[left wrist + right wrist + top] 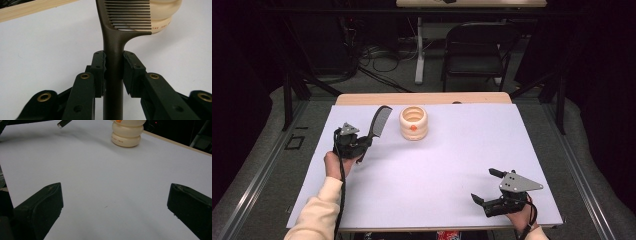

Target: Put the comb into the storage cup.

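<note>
A dark brown comb [379, 122] juts up and away from my left gripper [362, 145], its toothed end toward the far side of the white board. In the left gripper view the pads [98, 72] press on both sides of the comb's handle [113, 62], so that gripper is shut on it. A cream ribbed holder [413, 122] with an orange mark stands just right of the comb, and its lower rings [127, 135] appear in the right gripper view. My right gripper [484, 187] rests open near the board's front right, jaws wide apart over bare surface [115, 195].
The white board [452, 160] covers a wooden table whose far edge [422, 98] shows behind it. Beyond the table stand a black folding chair [474, 50] and a table leg [419, 50], with cables on the floor.
</note>
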Demonstrator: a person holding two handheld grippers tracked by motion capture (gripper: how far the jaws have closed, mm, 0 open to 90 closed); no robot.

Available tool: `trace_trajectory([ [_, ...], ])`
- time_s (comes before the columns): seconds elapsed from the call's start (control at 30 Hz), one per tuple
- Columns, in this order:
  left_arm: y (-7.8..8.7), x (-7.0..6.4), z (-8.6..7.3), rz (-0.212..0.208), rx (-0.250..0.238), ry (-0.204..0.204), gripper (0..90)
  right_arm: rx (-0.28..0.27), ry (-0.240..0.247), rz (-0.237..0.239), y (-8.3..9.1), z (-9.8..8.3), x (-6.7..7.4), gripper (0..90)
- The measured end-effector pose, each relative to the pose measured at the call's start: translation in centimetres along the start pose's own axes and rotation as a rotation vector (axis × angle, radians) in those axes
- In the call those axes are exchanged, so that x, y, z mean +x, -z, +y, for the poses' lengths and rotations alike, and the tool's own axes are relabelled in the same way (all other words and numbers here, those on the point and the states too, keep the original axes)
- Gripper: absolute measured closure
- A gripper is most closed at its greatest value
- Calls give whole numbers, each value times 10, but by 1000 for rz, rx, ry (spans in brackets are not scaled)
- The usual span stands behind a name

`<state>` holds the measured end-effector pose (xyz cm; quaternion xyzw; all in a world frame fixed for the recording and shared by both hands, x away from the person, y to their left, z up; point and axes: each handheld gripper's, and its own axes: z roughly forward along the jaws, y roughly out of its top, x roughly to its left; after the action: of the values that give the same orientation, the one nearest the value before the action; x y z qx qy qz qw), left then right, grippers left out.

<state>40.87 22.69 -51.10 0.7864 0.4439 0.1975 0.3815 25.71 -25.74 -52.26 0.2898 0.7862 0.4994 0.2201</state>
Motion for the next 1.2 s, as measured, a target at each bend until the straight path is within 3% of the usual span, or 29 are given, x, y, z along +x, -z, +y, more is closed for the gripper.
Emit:
trace_trajectory([
  [1.2, 1, -5, 8, -1, -72, -7, 723, 5, 1, -1, 0, 0, -1, 0],
])
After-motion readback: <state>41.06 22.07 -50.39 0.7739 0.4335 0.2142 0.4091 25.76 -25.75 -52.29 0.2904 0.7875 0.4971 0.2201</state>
